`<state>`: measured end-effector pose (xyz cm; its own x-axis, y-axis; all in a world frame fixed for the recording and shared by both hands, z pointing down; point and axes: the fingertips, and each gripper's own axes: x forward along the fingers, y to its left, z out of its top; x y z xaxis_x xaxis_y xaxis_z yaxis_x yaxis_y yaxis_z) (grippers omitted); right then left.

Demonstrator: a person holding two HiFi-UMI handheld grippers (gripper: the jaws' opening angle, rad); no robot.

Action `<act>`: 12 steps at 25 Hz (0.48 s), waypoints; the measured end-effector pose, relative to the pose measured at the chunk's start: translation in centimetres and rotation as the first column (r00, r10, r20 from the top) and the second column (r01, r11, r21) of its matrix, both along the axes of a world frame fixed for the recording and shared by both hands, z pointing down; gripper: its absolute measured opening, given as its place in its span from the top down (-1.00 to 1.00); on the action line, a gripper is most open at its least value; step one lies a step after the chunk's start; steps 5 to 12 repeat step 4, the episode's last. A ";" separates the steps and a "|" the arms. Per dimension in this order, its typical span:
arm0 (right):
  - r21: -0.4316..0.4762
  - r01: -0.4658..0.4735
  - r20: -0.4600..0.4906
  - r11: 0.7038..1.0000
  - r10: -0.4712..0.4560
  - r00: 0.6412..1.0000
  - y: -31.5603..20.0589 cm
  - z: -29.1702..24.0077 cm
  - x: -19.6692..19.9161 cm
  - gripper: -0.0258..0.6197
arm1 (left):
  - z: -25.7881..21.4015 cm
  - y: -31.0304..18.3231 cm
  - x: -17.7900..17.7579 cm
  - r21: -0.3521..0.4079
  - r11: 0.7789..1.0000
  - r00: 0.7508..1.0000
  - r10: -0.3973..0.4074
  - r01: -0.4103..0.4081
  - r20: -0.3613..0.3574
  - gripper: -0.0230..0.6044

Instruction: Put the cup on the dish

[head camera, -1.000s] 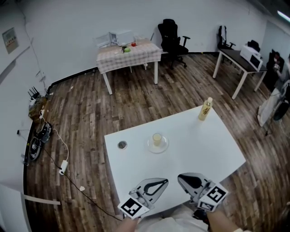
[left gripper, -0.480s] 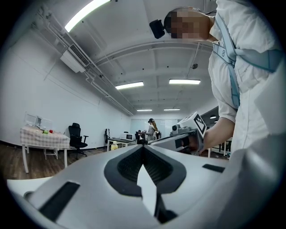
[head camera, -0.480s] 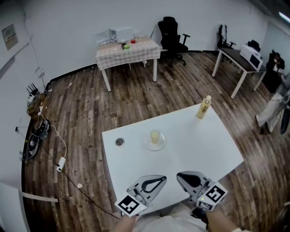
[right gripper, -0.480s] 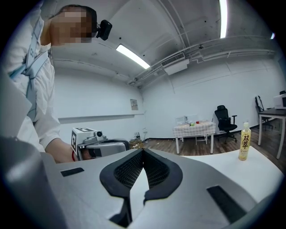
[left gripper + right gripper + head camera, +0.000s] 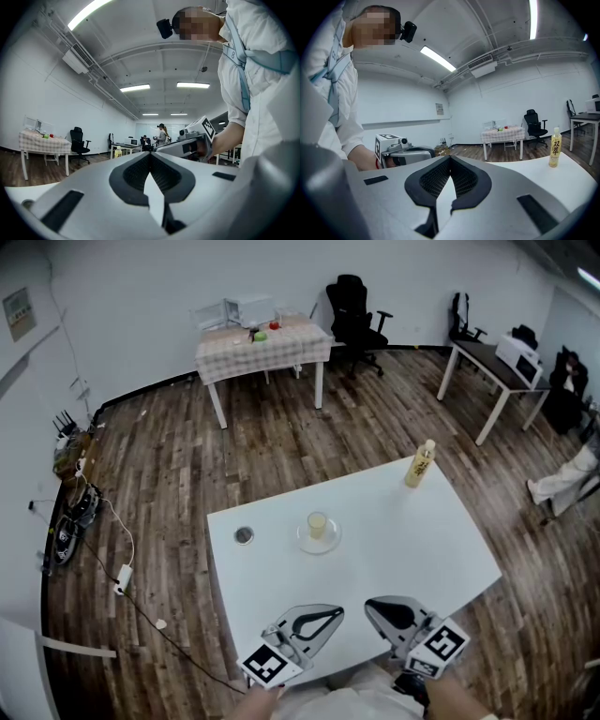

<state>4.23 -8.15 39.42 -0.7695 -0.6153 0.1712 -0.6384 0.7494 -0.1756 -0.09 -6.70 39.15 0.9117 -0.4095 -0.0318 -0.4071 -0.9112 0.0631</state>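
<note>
The cup (image 5: 318, 524) is being borne by the dish (image 5: 330, 544), so, it seems, the left gripper (image 5: 343, 614) and right gripper (image 5: 368, 607) are being held clenched, empty, well apart from it

Small round obj (image 5: 244, 535) on white table (image 5: 422, 549): too small to ID. Person (image 5: 565, 486) at rt edge cut off.

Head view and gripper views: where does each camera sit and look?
Head view: on the person's head, looking steeply down at the table, cup on dish; left tool and right tool show.
Left gripper view: on the left tool, facing along its shut jaws; right tool and shirt show.
Right gripper view: on the right tool, along its shut jaws; left tool and sleeve show.
Shared: bottle, in head and right gripper views.
</note>
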 end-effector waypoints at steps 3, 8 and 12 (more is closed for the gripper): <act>-0.008 0.002 -0.002 1.000 -0.002 1.000 -0.2 0.0 -0.1 0.82 | 0.0 -0.3 0.0 -0.009 1.000 1.000 0.003 -0.003 0.002 0.92; -0.010 0.004 -0.003 1.000 -0.004 1.000 -0.2 -0.1 -0.2 0.82 | -0.1 -0.4 0.0 -0.012 1.000 1.000 0.004 -0.004 0.003 0.92; -0.010 0.004 -0.003 1.000 -0.004 1.000 -0.2 -0.1 -0.2 0.82 | -0.1 -0.4 0.0 -0.012 1.000 1.000 0.004 -0.004 0.003 0.92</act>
